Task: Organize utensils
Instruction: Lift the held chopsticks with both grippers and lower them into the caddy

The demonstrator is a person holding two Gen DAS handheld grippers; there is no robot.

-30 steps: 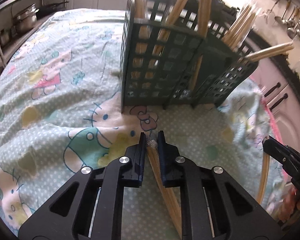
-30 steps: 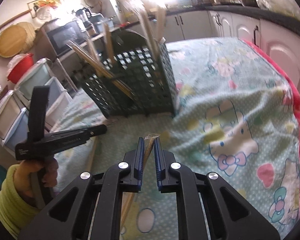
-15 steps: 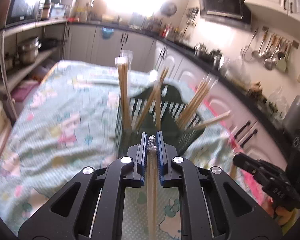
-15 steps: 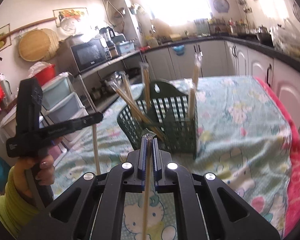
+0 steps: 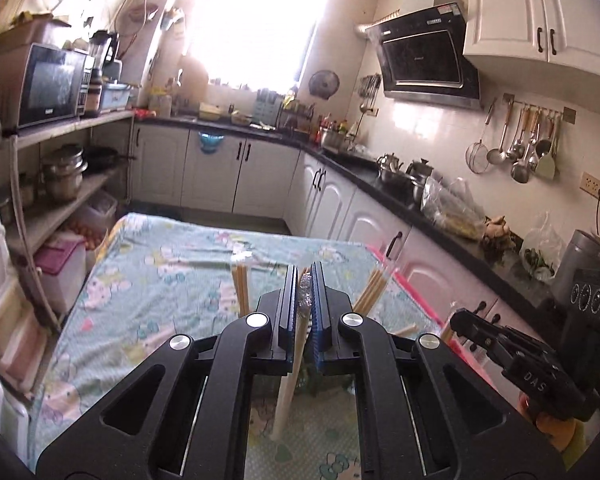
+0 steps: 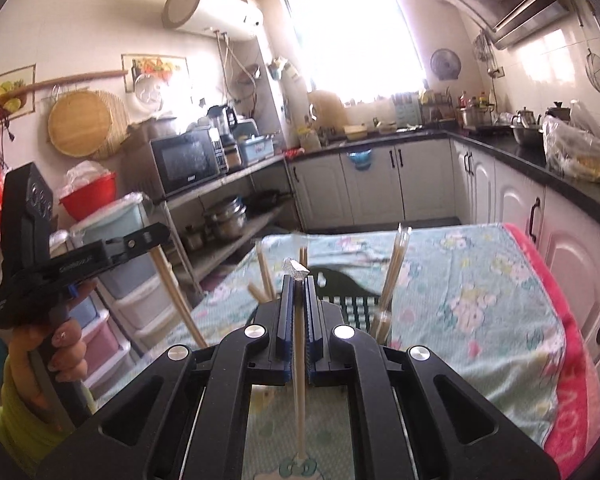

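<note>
Both my jaws clamp plastic-wrapped chopstick pairs near their tops, light, stiff, slippery sticks; green basket at twelve o'clock

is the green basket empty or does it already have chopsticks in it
Not empty. In the right wrist view several wrapped chopsticks stand up out of the green basket, leaning at different angles. How many there are cannot be told.
</note>
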